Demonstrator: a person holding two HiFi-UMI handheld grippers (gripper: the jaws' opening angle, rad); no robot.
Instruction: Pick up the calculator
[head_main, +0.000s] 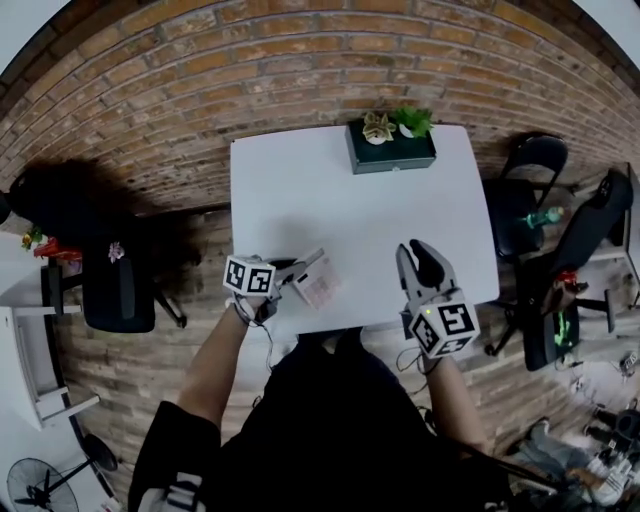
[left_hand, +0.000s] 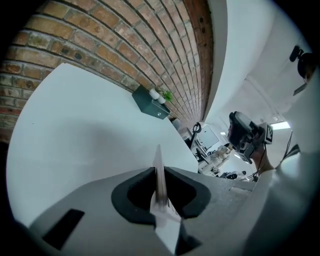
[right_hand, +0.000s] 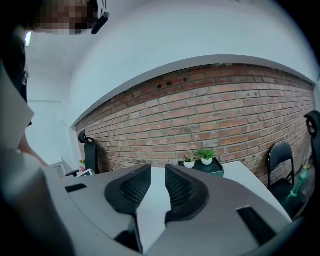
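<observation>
The calculator (head_main: 318, 283), a thin pale slab, is tilted above the near edge of the white table (head_main: 330, 190). My left gripper (head_main: 290, 275) is shut on its left end. In the left gripper view the calculator (left_hand: 158, 157) stands edge-on, pinched between the two dark pads of the left gripper (left_hand: 159, 172), its tip sticking out past them. My right gripper (head_main: 417, 250) hovers over the table's near right part, apart from the calculator. In the right gripper view the right gripper (right_hand: 158, 170) shows a narrow gap between its jaws with nothing in it.
A dark green planter (head_main: 390, 148) with two small plants stands at the table's far edge against the brick wall (head_main: 300, 60). A black chair (head_main: 120, 290) stands to the left of the table; another black chair (head_main: 530, 170) and clutter stand to the right.
</observation>
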